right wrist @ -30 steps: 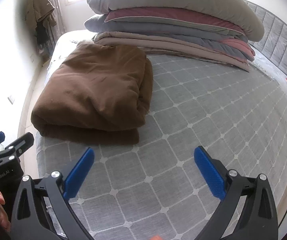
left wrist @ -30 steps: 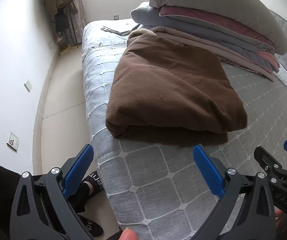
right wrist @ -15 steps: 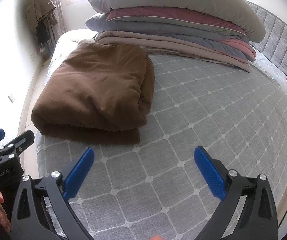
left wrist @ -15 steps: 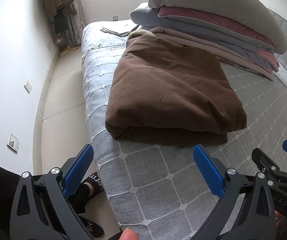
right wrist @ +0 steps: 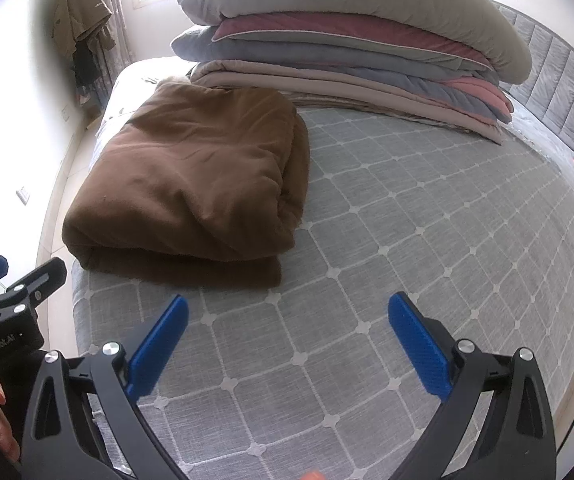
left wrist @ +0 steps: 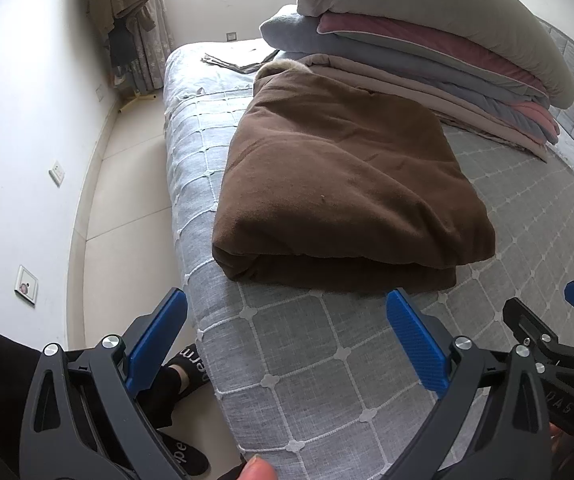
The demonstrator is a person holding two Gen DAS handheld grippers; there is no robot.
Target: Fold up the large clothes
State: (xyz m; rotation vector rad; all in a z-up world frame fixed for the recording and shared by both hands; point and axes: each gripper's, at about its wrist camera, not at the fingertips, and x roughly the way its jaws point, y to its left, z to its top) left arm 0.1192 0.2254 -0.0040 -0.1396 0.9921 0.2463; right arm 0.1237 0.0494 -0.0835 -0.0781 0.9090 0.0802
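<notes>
Brown garment (left wrist: 347,184), folded thick at twelve o'clock on bed (left wrist: 327,360), looking finished; fingers of left gripper (left wrist: 287,340) and right gripper (right wrist: 287,340) spread wide, empty, held clear.

Black frames (left wrist: 87,408), blue fingers (left wrist: 415,336), possibly ribbed.

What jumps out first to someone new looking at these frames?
The folded brown garment lying near the bed's left edge, with a tall stack of quilts behind it toward the headboard. In the foreground both tools, left and right, hang open above the grey checked cover, touching nothing.
</notes>
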